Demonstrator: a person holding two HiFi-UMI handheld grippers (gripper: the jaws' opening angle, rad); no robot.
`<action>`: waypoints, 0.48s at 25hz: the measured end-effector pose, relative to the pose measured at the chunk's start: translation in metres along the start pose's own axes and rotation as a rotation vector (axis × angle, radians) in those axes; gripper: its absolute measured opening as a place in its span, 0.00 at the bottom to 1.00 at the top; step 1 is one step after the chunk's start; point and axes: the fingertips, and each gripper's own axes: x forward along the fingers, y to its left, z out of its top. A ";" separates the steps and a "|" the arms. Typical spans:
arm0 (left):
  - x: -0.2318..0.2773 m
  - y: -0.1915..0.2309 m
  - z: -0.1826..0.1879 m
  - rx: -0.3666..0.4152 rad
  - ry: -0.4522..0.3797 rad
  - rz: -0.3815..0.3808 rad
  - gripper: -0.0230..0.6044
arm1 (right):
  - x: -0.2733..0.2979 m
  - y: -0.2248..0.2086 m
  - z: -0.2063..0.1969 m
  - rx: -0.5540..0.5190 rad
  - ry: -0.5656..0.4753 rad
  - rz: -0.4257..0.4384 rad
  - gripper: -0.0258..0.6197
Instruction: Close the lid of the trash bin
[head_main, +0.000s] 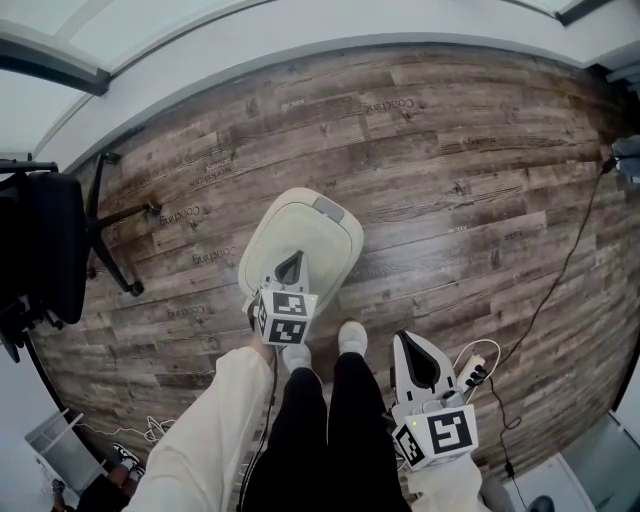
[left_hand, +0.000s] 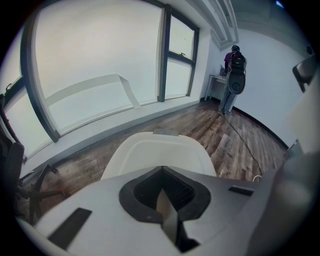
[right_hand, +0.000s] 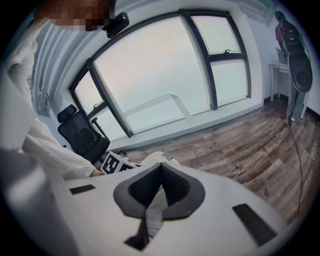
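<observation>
The trash bin (head_main: 312, 238) stands on the wood floor just ahead of the person's shoes (head_main: 351, 337). Its cream lid (left_hand: 156, 151) lies flat and down, with a grey tab (head_main: 328, 208) at the far edge. My left gripper (head_main: 291, 264) hovers over the near part of the lid, jaws shut with nothing between them; whether it touches the lid I cannot tell. My right gripper (head_main: 409, 342) is held apart at the lower right, beside the person's leg, also shut and empty. A sliver of the lid (right_hand: 149, 158) and the left gripper's marker cube (right_hand: 116, 164) show in the right gripper view.
A black office chair (head_main: 42, 258) stands at the left by the window wall. A dark cable (head_main: 560, 280) runs across the floor on the right, with white cords (head_main: 478, 362) near the right gripper. Another person (left_hand: 234, 75) stands far off by a desk.
</observation>
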 end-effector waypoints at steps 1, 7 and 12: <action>0.001 0.000 -0.001 -0.001 0.003 0.002 0.05 | 0.000 0.001 -0.001 0.001 0.002 0.003 0.08; 0.003 0.000 -0.002 0.020 0.013 0.008 0.05 | 0.006 0.006 -0.002 0.000 0.011 0.014 0.08; 0.003 0.000 -0.003 -0.006 0.010 0.011 0.05 | 0.009 0.011 -0.004 0.001 0.016 0.021 0.08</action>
